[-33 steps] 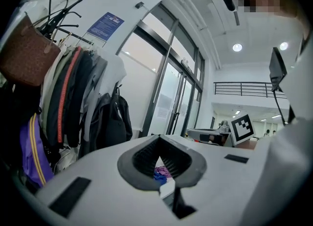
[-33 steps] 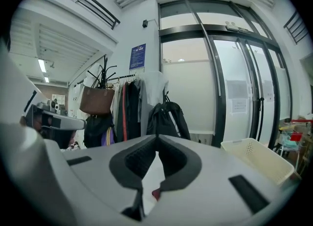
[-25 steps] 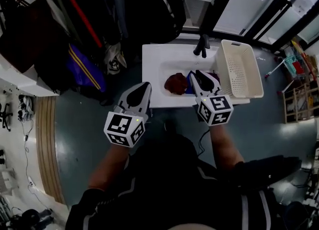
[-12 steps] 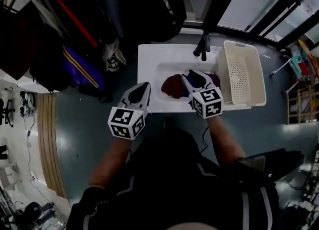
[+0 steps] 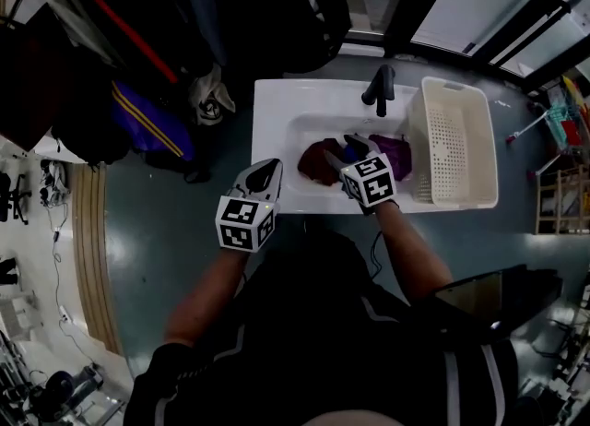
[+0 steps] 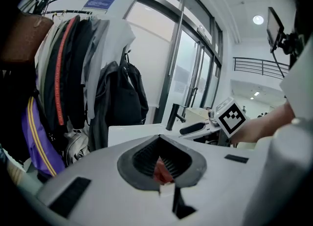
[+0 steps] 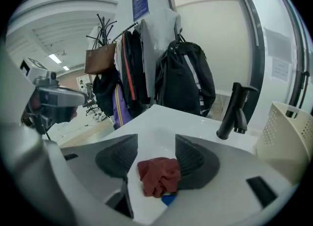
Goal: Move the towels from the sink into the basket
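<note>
In the white sink (image 5: 277, 111) left of the cream plastic basket (image 5: 456, 90), a crumpled dark red towel (image 7: 157, 175) lies ahead of your right gripper (image 7: 155, 147), its empty jaws just opening, while your left gripper (image 5: 267, 170) keeps jaws closed on nothing; you seem mid-reach, so lower and clamp.

The sink (image 5: 277, 106) is white, its faucet (image 5: 380, 89) black; in the basin a dark red towel (image 5: 318, 159) lies toward the left edge, a blue towel (image 7: 168, 200) beside it, a purple towel (image 5: 394, 149) toward the right edge; the laundry basket (image 5: 489, 138) at the sink's right edge is cream, its walls pierced with a grid of small holes; the left gripper (image 6: 160, 141) and right gripper (image 7: 156, 154) are white with dark grey ribbed pads; each marker cube (image 5: 246, 223) bears black-and-white squares; a hanging bag (image 5: 152, 129) is purple with yellow stripes.
</note>
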A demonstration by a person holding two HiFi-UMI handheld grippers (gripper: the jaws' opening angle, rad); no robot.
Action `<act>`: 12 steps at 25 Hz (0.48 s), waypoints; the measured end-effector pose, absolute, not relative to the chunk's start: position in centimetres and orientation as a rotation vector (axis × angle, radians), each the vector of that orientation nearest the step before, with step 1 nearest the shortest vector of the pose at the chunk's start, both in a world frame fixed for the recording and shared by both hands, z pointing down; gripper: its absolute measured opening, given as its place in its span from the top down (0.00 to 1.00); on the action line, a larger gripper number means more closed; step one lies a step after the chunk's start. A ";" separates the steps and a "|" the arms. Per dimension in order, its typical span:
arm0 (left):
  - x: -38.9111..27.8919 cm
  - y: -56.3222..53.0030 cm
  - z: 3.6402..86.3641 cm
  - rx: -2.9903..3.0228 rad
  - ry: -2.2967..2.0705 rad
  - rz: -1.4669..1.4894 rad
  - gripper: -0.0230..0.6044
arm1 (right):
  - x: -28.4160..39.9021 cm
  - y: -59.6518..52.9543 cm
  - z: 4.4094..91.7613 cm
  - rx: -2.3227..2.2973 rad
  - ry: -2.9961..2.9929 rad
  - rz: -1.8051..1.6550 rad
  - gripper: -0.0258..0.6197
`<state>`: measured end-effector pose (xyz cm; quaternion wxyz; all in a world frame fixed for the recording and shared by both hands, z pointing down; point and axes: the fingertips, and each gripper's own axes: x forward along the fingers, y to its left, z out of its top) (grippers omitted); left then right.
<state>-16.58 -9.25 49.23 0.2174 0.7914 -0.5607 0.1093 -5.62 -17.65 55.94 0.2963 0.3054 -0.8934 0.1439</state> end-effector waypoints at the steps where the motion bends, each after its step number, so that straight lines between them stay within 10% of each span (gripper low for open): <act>1: -16.4 -9.5 49.6 2.193 -1.555 0.311 0.96 | -5.7 -17.8 56.8 0.796 -2.362 0.386 0.57; 12: -15.0 -10.2 54.4 2.098 -1.486 0.400 0.96 | -7.3 -17.5 64.3 0.538 -2.245 0.471 0.43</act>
